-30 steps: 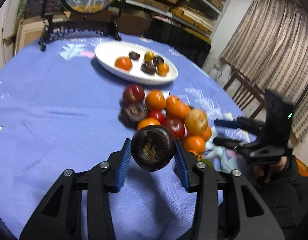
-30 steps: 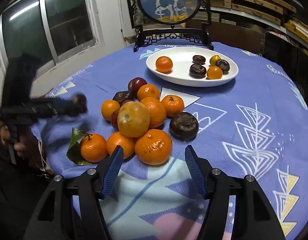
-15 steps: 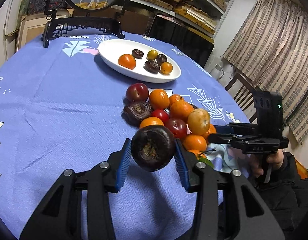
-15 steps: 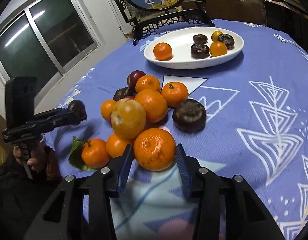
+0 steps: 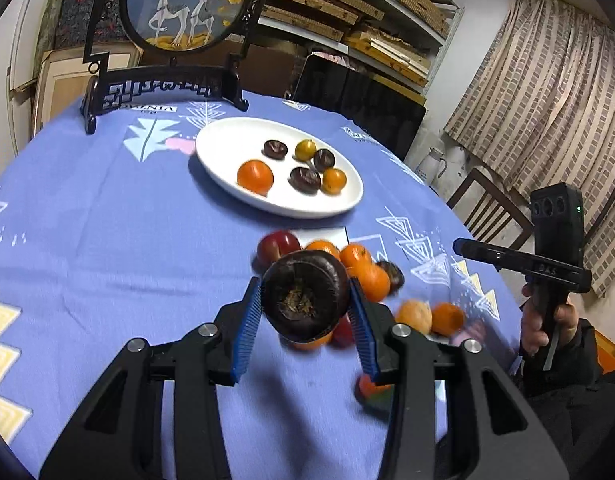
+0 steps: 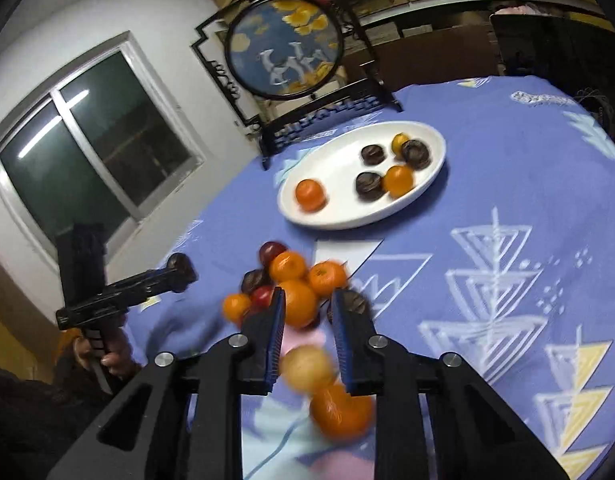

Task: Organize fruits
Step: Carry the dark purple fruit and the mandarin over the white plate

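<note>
My left gripper (image 5: 305, 312) is clenched on a dark brown, wrinkled round fruit (image 5: 305, 296), pinched between both blue pads (image 5: 247, 332) and held up above the blue tablecloth (image 5: 107, 240). Beyond it sits the white oval plate (image 5: 227, 140); I count six on it: three dark fruits like mine, two orange ones and one yellow. The loose pile (image 5: 363, 276) lies between plate and claw, too blurred to count. My right gripper (image 6: 307, 328) has its pads narrowly apart with nothing pinched; a blurred orange (image 6: 341, 410) and a tan fruit (image 6: 307, 366) lie on the cloth below its fingers. The deer screen (image 5: 183, 4) stands behind the plate.
</note>
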`<state>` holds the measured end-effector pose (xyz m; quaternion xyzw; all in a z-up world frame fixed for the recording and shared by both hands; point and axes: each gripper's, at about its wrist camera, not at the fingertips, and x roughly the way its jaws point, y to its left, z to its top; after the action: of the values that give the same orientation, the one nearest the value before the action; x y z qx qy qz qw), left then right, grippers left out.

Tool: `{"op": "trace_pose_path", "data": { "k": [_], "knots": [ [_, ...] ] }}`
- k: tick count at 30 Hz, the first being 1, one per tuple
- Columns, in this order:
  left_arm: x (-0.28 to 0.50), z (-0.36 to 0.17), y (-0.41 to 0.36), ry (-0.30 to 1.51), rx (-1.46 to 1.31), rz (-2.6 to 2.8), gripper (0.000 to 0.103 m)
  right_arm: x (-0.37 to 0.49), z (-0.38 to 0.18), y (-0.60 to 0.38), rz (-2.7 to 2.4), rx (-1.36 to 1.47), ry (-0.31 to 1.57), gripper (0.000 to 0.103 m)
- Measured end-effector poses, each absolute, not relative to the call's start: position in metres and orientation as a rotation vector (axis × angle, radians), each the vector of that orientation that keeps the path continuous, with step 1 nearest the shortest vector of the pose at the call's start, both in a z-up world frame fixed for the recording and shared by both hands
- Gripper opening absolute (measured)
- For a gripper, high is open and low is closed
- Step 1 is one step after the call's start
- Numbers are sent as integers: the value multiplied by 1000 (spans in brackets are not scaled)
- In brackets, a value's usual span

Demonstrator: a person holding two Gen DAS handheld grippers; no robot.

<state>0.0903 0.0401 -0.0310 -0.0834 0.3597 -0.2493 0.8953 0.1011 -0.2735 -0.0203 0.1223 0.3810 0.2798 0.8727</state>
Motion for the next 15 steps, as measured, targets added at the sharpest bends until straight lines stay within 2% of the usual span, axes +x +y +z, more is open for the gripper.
{"op": "trace_pose_path", "data": {
  "k": [1,2,3,10,15],
  "knots": [
    [95,-30,39,748,-173,-517,41,108,-23,-270,541,203,819,31],
    [98,-29,38,750,-176,-522,41,112,-25,-270,525,179,831,46],
    [99,-29,37,749,-179,-529,41,113,-29,-270,520,167,840,52],
    [104,-34,36,768,-191,-533,41,83,-44,-272,593,67,881,61],
    [107,-34,36,761,-194,-532,42,59,-51,-260,638,-24,906,61]
  ]
}}
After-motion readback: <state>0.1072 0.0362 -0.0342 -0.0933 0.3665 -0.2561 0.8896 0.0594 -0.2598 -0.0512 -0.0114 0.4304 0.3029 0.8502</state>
